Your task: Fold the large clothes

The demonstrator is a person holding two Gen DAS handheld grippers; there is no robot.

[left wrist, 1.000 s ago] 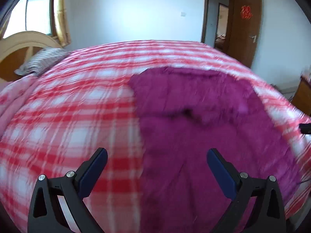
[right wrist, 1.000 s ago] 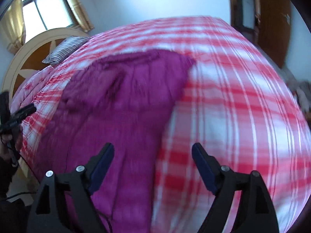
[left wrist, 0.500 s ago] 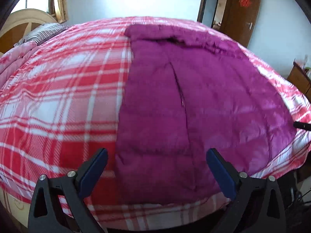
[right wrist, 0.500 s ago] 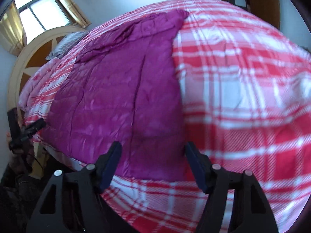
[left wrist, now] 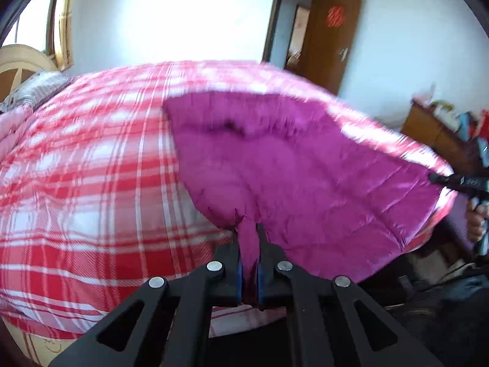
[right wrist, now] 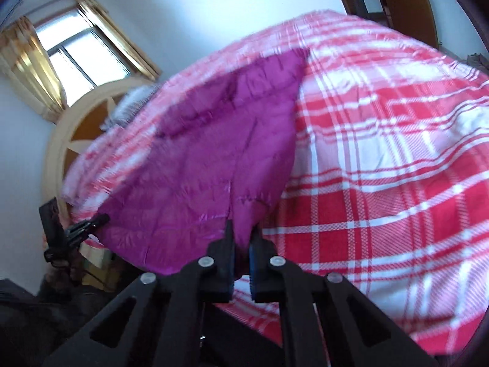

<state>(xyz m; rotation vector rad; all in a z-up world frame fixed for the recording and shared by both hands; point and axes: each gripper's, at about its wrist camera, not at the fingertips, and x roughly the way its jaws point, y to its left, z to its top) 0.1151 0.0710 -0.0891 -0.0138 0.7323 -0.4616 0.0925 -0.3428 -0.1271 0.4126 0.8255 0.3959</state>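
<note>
A large magenta quilted jacket [left wrist: 299,171] lies on a bed with a red and white checked cover [left wrist: 85,183]. My left gripper [left wrist: 248,235] is shut on the jacket's near left hem corner and lifts it off the bed. My right gripper [right wrist: 242,238] is shut on the near right hem corner of the jacket [right wrist: 201,165]. The hem hangs stretched between the two grippers. The right gripper shows at the right edge of the left wrist view [left wrist: 458,180]. The left gripper shows at the left of the right wrist view [right wrist: 88,224].
A striped pillow [left wrist: 36,88] and a wooden headboard [right wrist: 73,134] are at the bed's head. A brown door [left wrist: 336,36] stands open at the far wall. A wooden cabinet [left wrist: 434,134] with clutter stands at the right. A curtained window [right wrist: 76,61] is behind the headboard.
Both grippers were open above the jacket's hem. Now both are shut on the hem corners and have raised the near edge off the bed.
</note>
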